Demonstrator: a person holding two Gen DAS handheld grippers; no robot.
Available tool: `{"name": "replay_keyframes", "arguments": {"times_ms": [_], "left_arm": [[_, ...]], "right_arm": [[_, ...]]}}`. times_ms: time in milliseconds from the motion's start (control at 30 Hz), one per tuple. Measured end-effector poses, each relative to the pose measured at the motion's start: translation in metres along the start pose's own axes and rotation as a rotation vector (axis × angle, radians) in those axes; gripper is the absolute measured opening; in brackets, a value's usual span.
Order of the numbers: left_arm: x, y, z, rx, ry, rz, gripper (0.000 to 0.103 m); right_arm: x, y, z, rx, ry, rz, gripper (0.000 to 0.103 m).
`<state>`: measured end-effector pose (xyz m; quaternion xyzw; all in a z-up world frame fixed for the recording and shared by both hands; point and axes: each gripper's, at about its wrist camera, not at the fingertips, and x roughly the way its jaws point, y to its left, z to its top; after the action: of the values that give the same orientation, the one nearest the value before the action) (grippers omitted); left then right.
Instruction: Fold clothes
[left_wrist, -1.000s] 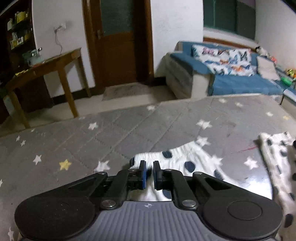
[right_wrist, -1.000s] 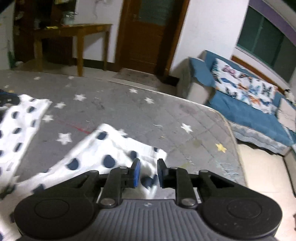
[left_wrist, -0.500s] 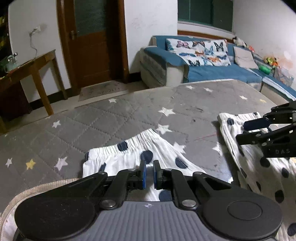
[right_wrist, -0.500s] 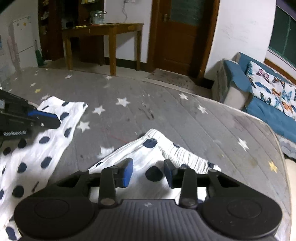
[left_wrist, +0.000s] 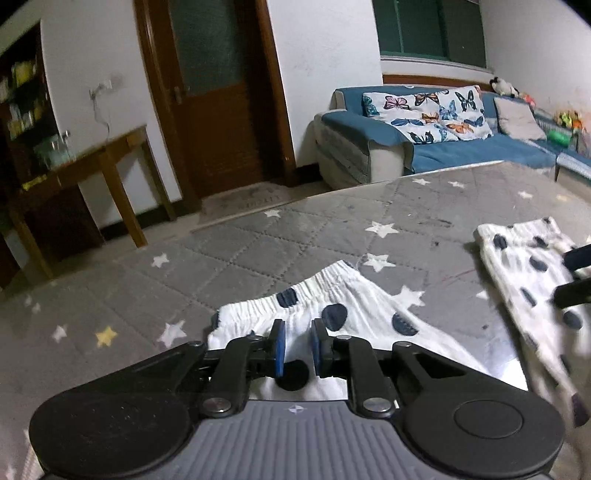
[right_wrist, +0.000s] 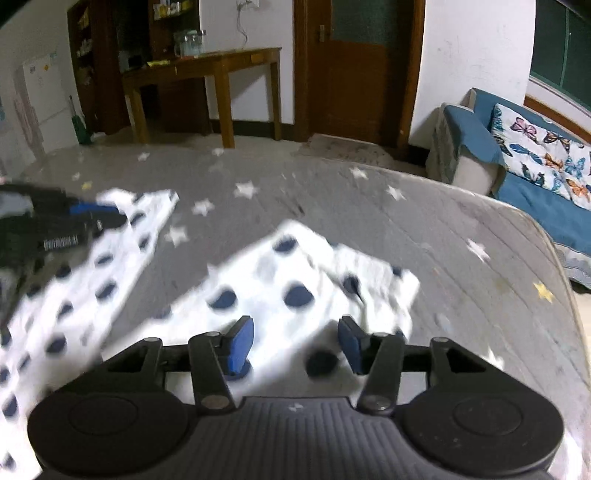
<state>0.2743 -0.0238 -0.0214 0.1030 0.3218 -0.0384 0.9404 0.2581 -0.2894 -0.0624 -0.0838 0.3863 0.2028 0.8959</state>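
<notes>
Polka-dot trousers lie spread on the grey star-print mattress, white cloth with dark blue dots. Two legs run apart from each other, each ending in an elastic cuff on the side facing the wooden door.

Left gripper: sits over the leg farther from the blue sofa, just short of its gathered cuff. Jaws narrow and opening; a slim gap shows between the blue pads, cloth seen in the gap below them, pads not pressing on it.

Right gripper: over the leg nearer the sofa, cuff end crumpled and lying ahead of it. Jaws about half wide and opening, cloth under and between them, pads clear of it. Right view is motion-blurred, so fine contact is hard to read.

Each gripper shows at the edge of the other's view, over its own leg.

Bare mattress shows between the two legs. Wooden side table stands on the floor beyond the mattress, on the far side of the door from the sofa. Butterfly-print cushion rests on the sofa.
</notes>
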Motion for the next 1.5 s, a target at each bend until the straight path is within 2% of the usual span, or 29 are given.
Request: {"name": "replay_keyframes", "arguments": {"times_ms": [433,667,733,867,1033,1200,1333,1500], "left_arm": [[0.004,0.047,-0.019,0.044,0.002,0.19,0.017],[0.002,0.057,-0.021,0.054,0.024,0.247,0.018],[-0.005,0.061,-0.021,0.023,0.026,0.246,0.018],[-0.038,0.057,-0.023,-0.019,0.0,0.185,0.018],[-0.09,0.03,-0.044,-0.04,0.02,-0.009,0.018],[-0.13,0.001,-0.078,0.007,0.048,-0.144,0.018],[-0.146,-0.007,-0.098,0.017,0.062,-0.177,0.015],[-0.16,-0.006,-0.118,0.039,0.055,-0.156,0.015]], "right_arm": [[-0.032,-0.048,-0.04,0.096,-0.026,-0.112,0.056],[-0.047,-0.057,-0.049,0.126,-0.03,-0.2,0.055],[-0.056,-0.052,-0.05,0.146,-0.045,-0.19,0.055],[-0.08,-0.029,-0.055,0.117,-0.081,-0.113,0.055],[-0.102,0.015,-0.074,0.074,-0.074,0.015,0.055],[-0.111,0.054,-0.095,0.017,-0.045,0.051,0.055],[-0.112,0.066,-0.11,0.011,-0.021,0.027,0.056],[-0.124,0.073,-0.124,0.014,-0.013,-0.008,0.056]]}}
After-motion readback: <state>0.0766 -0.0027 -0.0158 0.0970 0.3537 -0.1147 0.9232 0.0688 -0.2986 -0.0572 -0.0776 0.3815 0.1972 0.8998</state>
